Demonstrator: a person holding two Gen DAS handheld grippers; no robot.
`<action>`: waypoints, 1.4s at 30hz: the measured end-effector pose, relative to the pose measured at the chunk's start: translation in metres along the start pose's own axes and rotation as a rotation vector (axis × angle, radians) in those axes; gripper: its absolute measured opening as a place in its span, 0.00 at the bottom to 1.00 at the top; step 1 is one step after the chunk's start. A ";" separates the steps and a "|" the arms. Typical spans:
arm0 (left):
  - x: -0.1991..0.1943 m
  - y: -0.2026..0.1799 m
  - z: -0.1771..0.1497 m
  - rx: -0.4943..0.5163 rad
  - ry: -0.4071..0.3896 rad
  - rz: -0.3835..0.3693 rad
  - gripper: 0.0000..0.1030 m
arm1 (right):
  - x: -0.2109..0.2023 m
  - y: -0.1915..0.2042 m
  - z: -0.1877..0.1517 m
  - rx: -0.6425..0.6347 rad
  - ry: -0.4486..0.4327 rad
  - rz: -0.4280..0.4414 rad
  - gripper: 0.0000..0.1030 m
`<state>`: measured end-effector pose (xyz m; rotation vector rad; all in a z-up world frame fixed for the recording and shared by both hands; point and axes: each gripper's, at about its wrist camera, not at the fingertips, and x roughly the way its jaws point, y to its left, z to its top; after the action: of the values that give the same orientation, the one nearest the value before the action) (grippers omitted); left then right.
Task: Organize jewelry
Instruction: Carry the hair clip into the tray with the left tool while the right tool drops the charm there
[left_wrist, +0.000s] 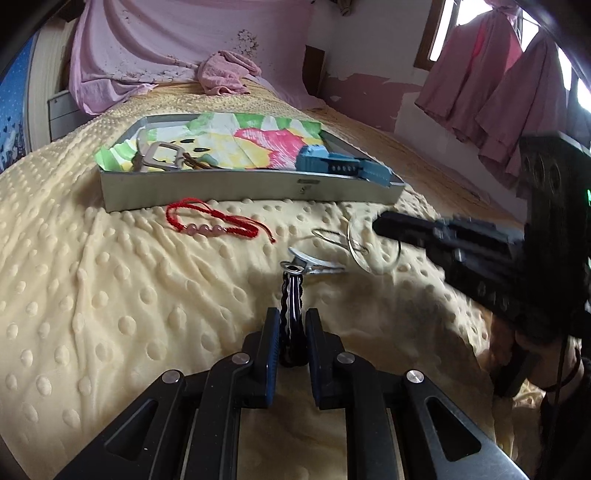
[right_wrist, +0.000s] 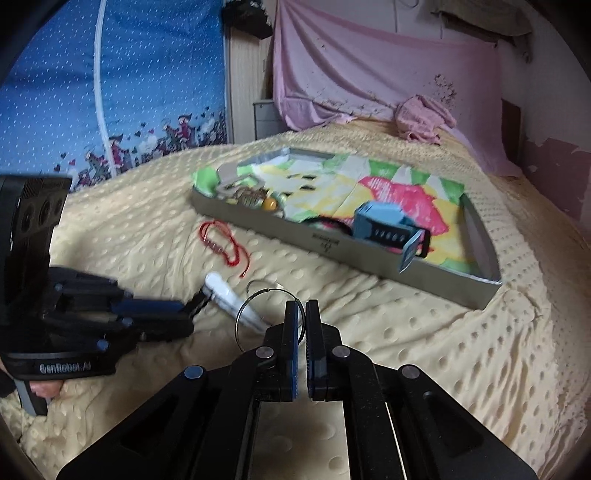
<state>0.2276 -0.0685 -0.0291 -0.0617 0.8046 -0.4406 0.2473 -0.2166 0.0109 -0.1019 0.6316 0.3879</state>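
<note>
Left tool (left_wrist: 291, 334): nearly closed, fingers pinched on a dark, wavy-edged hair clip (left_wrist: 291, 295) that sticks out forward, low over the bed (left_wrist: 110, 295).
Clip handling: stiff and light, by the look of it; the metal ring at its far end tangles with other silvery pieces, so it may drag neighbours along.
Right tool (right_wrist: 302, 314): fingers almost together, a thin wire hoop (right_wrist: 255, 314) caught between the tips, only a sliver of gap showing.
Hoop handling: springy, thin, slippery; a grip on the wire itself is the only hold, and a loose pinch would probably let it swing or slide out.
Silver cluster: just beyond the clip's ring, a white-and-silver clip (right_wrist: 227, 295) lies on the bedspread, touching the hoop area; exactly which piece links to which is hard to tell.
Red bracelet (left_wrist: 214, 221): braided cord with a few pink beads, limp and soft, lying loose on the bedspread just in front of the tray; best taken at the beaded middle, the commentator reckons.
Tray (left_wrist: 240, 188): shallow grey metal, lined with a bright floral paper (left_wrist: 258, 140), sitting further up the bed.
Already in the tray: a metal buckle (left_wrist: 162, 157) at the left, a blue watch (left_wrist: 332, 162) at the right.
Progress: partly sorted, several pieces not yet in the tray.
Far end: pink sheet (left_wrist: 166, 44) draped behind the bed.
</note>
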 end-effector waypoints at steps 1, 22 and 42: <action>0.000 -0.003 -0.002 0.016 0.005 0.002 0.13 | -0.002 -0.002 0.002 0.009 -0.012 -0.004 0.03; -0.019 -0.014 0.069 0.030 -0.143 -0.004 0.13 | -0.037 -0.056 0.044 0.211 -0.255 -0.090 0.02; 0.081 0.004 0.142 -0.057 -0.081 0.061 0.13 | 0.035 -0.107 0.048 0.307 -0.122 -0.166 0.02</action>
<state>0.3790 -0.1137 0.0132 -0.1074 0.7375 -0.3556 0.3407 -0.2939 0.0266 0.1610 0.5507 0.1326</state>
